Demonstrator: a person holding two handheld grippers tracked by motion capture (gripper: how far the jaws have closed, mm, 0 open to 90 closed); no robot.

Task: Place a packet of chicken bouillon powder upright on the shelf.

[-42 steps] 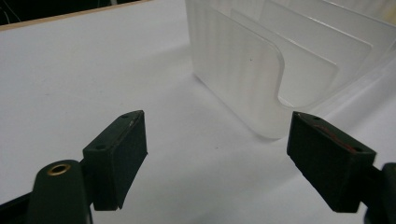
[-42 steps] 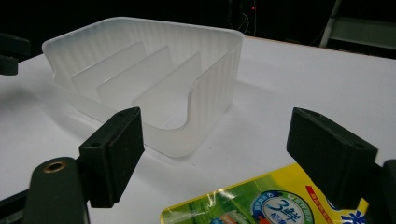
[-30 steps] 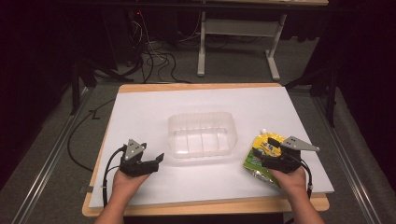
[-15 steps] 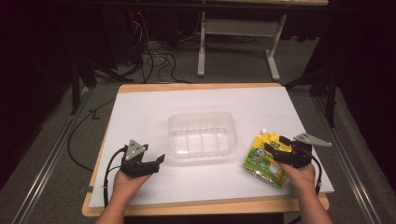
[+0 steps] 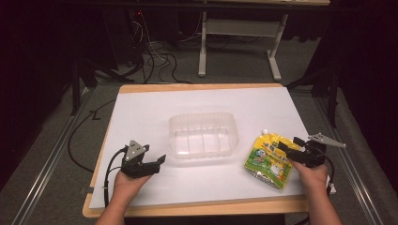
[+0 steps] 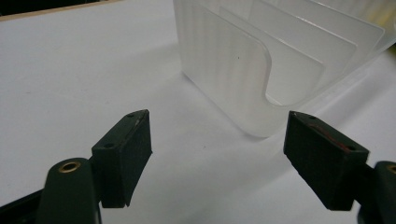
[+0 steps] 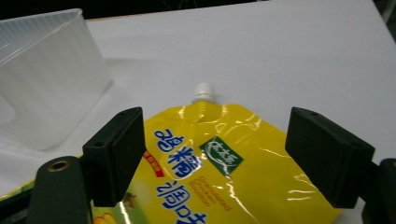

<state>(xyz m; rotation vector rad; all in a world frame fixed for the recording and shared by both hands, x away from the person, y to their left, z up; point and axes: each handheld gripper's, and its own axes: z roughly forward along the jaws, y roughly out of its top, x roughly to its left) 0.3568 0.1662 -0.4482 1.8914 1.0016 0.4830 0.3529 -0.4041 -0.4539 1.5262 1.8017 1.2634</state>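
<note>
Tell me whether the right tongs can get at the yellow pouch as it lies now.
Probably yes. The right tongs stand open right over the yellow pouch, which lies flat on the white table with nothing on top of it. The clear tub sits apart to one side, out of the way.

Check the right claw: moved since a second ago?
Yes. The right claw has backed off toward the table's right edge, away from the bin; it now sits open at the pouch's right side.

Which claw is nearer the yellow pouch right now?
Right. The right claw hangs open over the yellow pouch; the left claw sits open across the table, left of the clear container.
</note>
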